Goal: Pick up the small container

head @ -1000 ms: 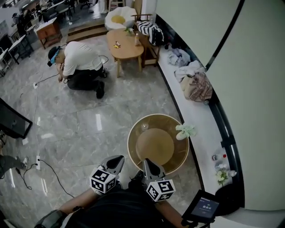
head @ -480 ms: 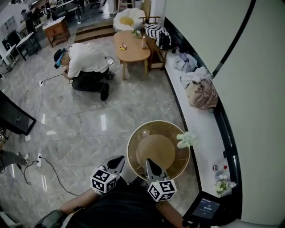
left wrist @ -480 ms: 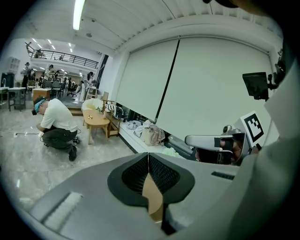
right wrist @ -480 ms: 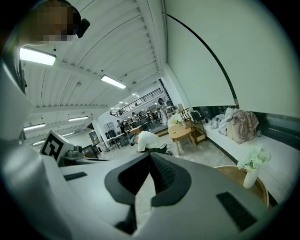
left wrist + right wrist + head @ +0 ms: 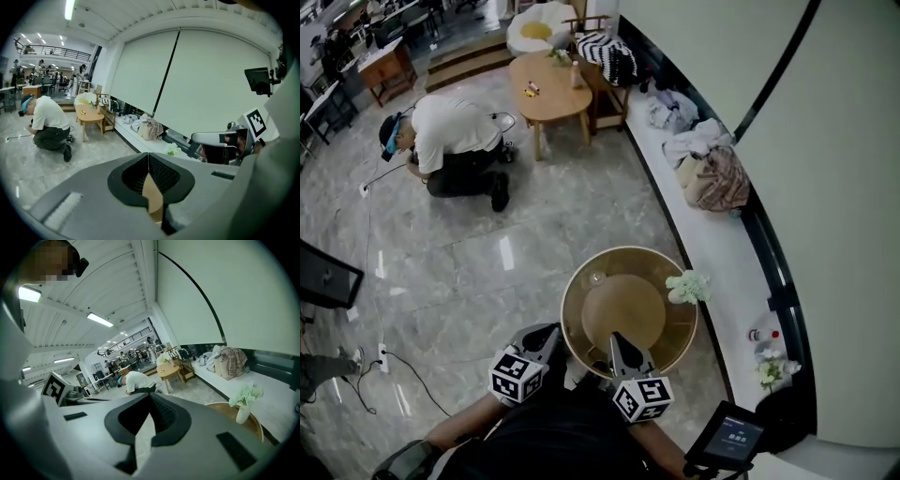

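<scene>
a: whereabouts of the small container (image 5: 596,277)?

b: probably that little clear piece on the round tabletop (image 5: 628,305), far-left part, close to the rim. well apart from the white vase (image 5: 680,289) of pale flowers at the right side. too small to tell more.

a: state of the tongs?

b: left tongs (image 5: 551,332) pressed together, nothing between. right tongs (image 5: 615,337) likewise tip to tip, empty. both low by the near edge of the tabletop, aimed outward rather than down, well short of the container.

a: best way to handle the reach?

b: pick one side, probably the left, being nearer that part of the tabletop. spread the tongs early, not at the last instant. tilt downward to bring the container into the tongs' own view. come in from above or from the near side, straddle it evenly, then squeeze gently. looks clear and light, so likely to skid or tip if nudged by a single pad. stay wide of the vase.
</scene>
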Demonstrator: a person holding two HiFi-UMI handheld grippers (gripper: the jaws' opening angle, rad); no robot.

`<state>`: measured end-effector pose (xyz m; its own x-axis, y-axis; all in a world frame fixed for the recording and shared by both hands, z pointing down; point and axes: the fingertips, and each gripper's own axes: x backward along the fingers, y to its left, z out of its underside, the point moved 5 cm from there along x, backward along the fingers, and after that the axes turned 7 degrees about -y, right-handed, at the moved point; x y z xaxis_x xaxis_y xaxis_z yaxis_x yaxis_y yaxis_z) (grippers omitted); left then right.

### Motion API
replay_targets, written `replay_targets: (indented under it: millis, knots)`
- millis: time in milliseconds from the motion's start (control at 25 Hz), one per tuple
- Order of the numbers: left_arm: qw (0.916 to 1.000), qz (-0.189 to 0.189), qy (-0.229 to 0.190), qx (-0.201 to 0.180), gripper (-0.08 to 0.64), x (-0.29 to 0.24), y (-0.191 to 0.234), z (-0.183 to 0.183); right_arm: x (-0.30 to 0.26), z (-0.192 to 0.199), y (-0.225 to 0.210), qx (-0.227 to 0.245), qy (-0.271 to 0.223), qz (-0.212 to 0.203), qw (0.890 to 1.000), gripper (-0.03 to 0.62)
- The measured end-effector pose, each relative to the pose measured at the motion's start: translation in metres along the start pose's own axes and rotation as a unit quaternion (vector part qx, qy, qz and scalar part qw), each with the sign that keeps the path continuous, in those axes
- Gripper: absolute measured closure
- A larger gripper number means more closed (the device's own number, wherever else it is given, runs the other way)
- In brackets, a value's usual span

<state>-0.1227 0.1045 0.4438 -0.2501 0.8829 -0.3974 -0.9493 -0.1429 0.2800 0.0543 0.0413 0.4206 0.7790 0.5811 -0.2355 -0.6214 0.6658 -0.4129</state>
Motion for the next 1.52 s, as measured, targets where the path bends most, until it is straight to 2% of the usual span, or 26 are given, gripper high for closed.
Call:
replay_targets:
  millis: [520,760,960,1120,1240,1320,1440,1520]
  knots:
    - [0.9946,0.074,0.021,-0.070,0.557,-0.107,0.098,-0.025,-0.072,-0.001,-0.047,-0.023,-0.004,0.130,0.991,0.586]
    - [0.9830,0.127,0.063,-0.116,0.547,-0.156,0.121,-0.010,-0.087,0.011,-0.059,-0.043,0.002,0.187,0.981,0.586]
    - [0.9744,0.141,0.101,-0.143,0.526,-0.198,0.131,0.017,-0.090,0.025,-0.076,-0.058,0.009,0.202,0.978,0.586]
    - [0.9710,0.140,0.131,-0.143,0.525,-0.238,0.138,0.046,-0.093,0.049,-0.109,-0.085,0.019,0.210,0.974,0.586]
    - [0.9665,0.134,0.143,-0.165,0.525,-0.259,0.139,0.068,-0.095,0.065,-0.135,-0.095,0.031,0.207,0.973,0.586]
    - [0.9601,0.141,0.153,-0.187,0.518,-0.267,0.137,0.083,-0.098,0.074,-0.147,-0.097,0.039,0.202,0.974,0.586]
    - [0.9449,0.158,0.172,-0.229,0.469,-0.280,0.136,0.109,-0.105,0.085,-0.163,-0.105,0.049,0.194,0.974,0.586]
    - [0.9368,0.172,0.185,-0.242,0.439,-0.290,0.135,0.129,-0.109,0.092,-0.172,-0.110,0.054,0.193,0.974,0.586]
